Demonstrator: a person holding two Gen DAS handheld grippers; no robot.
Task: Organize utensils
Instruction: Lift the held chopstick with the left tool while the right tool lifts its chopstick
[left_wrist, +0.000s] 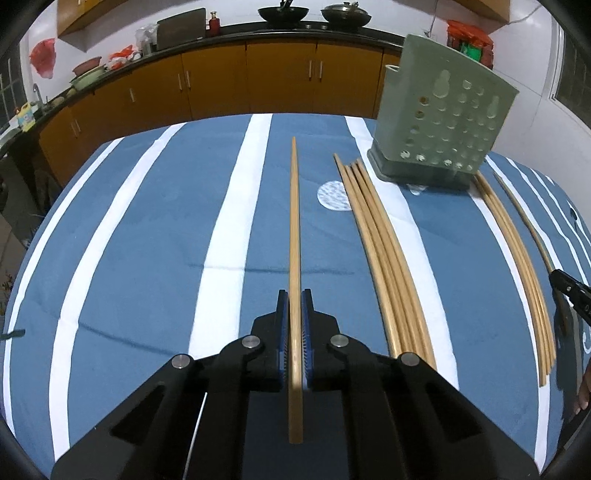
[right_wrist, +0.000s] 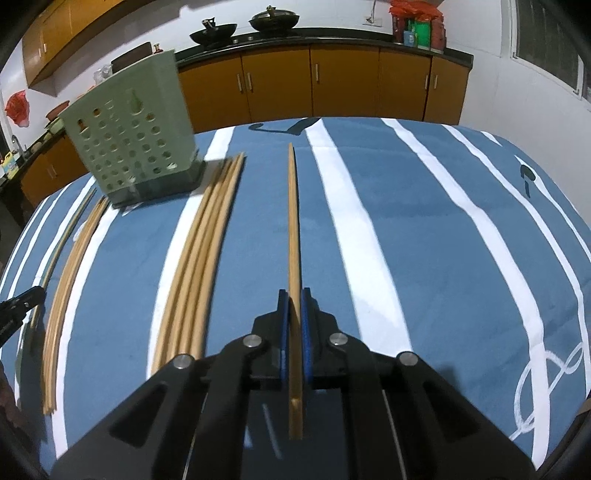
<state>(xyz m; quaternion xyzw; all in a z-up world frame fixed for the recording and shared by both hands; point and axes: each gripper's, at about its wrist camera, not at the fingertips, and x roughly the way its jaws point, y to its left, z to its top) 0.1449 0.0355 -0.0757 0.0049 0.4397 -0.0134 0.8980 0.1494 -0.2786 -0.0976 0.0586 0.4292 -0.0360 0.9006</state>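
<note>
Two pairs of tongs are at work, and each is clamped on a single wooden chopstick. In the left wrist view the left tongs (left_wrist: 295, 301) squeeze a chopstick (left_wrist: 294, 229) between blue pads, the stick running straight forward above the blue and white striped cloth (left_wrist: 147, 229) that covers the surface. The right wrist view shows the same arrangement: the right tongs (right_wrist: 295, 301) pinch another chopstick (right_wrist: 293, 229) that points away over the cloth.

Both views show the green holder with round holes (left_wrist: 443, 122), standing upright on the cloth with loose chopsticks lying flat on either side of it. From the left camera, a bundle of chopsticks (left_wrist: 384, 254) lies just left of the holder, and a thinner group of chopsticks (left_wrist: 517, 266) lies to its right. Only this view shows a round white patch (left_wrist: 333, 195) on the cloth beside the bundle, and the black tip of the right tongs at the far right edge.

From the right camera the holder sits at upper left, and only here does a white looped pattern (right_wrist: 543, 380) on the cloth appear at lower right. Orange cabinets (right_wrist: 332, 81) and two dark pans (right_wrist: 243, 27) line the back wall.
</note>
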